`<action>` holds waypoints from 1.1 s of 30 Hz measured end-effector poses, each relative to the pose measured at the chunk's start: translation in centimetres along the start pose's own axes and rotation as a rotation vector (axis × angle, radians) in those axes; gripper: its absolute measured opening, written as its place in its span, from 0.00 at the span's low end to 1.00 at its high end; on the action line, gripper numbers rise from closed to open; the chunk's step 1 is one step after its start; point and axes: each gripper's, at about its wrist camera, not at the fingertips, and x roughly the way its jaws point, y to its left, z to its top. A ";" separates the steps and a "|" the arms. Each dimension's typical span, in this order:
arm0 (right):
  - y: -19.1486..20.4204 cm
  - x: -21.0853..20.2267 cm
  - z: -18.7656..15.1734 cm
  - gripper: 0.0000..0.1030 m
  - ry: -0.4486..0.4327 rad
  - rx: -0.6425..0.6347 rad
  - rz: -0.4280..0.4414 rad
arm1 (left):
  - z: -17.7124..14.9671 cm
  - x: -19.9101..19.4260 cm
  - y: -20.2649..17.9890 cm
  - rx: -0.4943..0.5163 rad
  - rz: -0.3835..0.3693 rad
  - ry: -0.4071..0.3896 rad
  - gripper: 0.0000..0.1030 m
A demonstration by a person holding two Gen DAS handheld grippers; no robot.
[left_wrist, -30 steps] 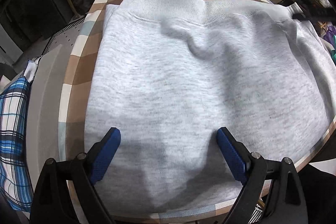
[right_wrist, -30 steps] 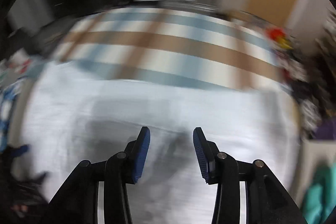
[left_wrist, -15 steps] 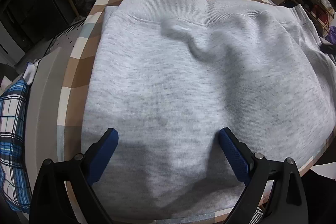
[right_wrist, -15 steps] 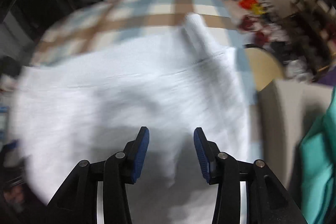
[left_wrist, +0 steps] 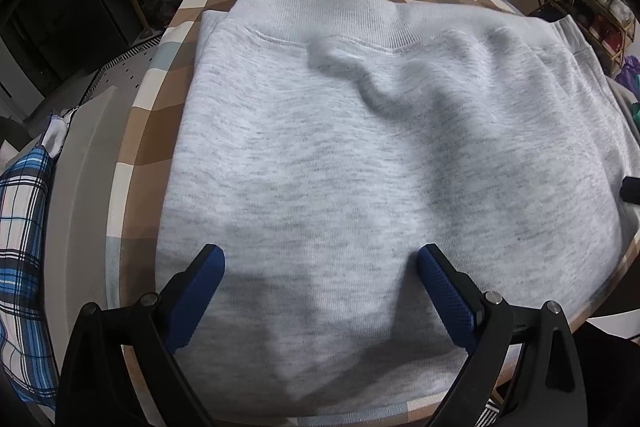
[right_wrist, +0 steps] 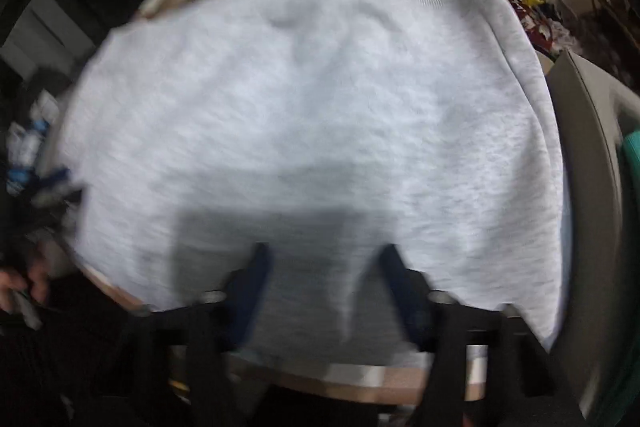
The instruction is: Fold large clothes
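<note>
Nearest in the left wrist view, the left gripper (left_wrist: 320, 263) hovers over the near hem of a light grey sweatshirt (left_wrist: 360, 155), its jaws wide apart and empty. In the blurred right wrist view, the right gripper (right_wrist: 326, 267) also hangs above the near edge, jaws partly apart with nothing between them. The sweatshirt lies spread on a round table (left_wrist: 132, 163) with a checked cloth, covering most of it. It looks partly folded: a doubled layer shows at the left side, and the right edge drapes over the table's rim. A raised wrinkle (left_wrist: 352, 75) sits below the ribbed band (left_wrist: 320, 11) at the far edge. Smoothing and further folds seem left to do.
</note>
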 end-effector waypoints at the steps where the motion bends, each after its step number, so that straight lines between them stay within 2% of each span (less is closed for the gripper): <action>1: 0.4 -0.5 0.0 0.43 -0.035 0.036 0.081 | 0.0 -0.4 0.3 -0.009 -0.018 -0.008 0.92; 3: 0.6 -0.1 -0.6 0.43 -0.056 0.162 0.296 | 0.0 -0.9 0.8 -0.034 -0.062 -0.006 0.92; 5: 0.8 1.9 -1.8 0.43 -0.054 0.284 0.458 | 0.2 -1.3 1.2 -0.040 -0.106 0.010 0.92; 6: 1.4 3.4 -2.3 0.43 -0.044 0.320 0.471 | 0.6 -1.6 1.5 -0.028 -0.099 0.017 0.92; 8: 1.5 5.0 -2.8 0.43 -0.074 0.301 0.426 | 1.5 -2.6 2.2 -0.043 -0.087 -0.012 0.92; 9: 1.9 5.5 -2.9 0.42 -0.108 0.278 0.405 | 2.1 -2.9 2.6 -0.044 -0.107 -0.030 0.92; 12: 3.5 4.8 -2.7 0.41 -0.132 0.172 0.320 | 4.9 -2.8 3.3 -0.049 -0.090 -0.021 0.92; 15: 5.3 4.8 -3.1 0.41 -0.150 0.104 0.261 | 7.6 -1.2 3.6 -0.052 -0.131 0.007 0.92; 17: 5.3 4.9 -3.0 0.41 -0.154 0.080 0.243 | 8.9 1.4 3.8 -0.069 -0.090 0.084 0.92; 18: 5.3 5.0 -3.0 0.41 -0.154 0.078 0.244 | 9.5 3.5 3.6 -0.059 -0.016 0.152 0.92; 19: 5.1 5.1 -2.9 0.41 -0.153 0.086 0.253 | 9.6 4.8 3.5 -0.037 0.020 0.196 0.92; 20: 4.9 5.2 -3.1 0.41 -0.151 0.096 0.265 | 9.4 5.8 3.5 -0.026 0.017 0.225 0.94; 22: 3.8 4.8 -4.1 0.41 -0.148 0.107 0.286 | 9.4 6.4 4.4 -0.079 -0.064 0.220 0.94; 24: 3.3 4.6 -4.1 0.41 -0.142 0.111 0.306 | 8.8 7.3 5.8 -0.146 -0.163 0.263 1.00; 25: 3.1 4.7 -3.9 0.40 -0.135 0.114 0.322 | 8.6 7.2 6.3 -0.167 -0.187 0.245 0.99; 27: 1.6 3.8 -4.8 0.40 -0.129 0.147 0.358 | 7.9 6.3 6.8 -0.186 -0.137 0.249 0.98; 28: 0.7 3.4 -5.3 0.40 -0.126 0.176 0.377 | 7.4 5.2 7.1 -0.198 -0.140 0.237 0.95; 31: 0.1 3.5 -5.3 0.40 -0.126 0.230 0.403 | 6.0 0.5 6.8 -0.194 -0.155 0.137 0.93; 33: 0.2 3.1 -5.3 0.40 -0.141 0.222 0.377 | 4.8 -3.0 5.4 -0.149 -0.176 0.069 0.93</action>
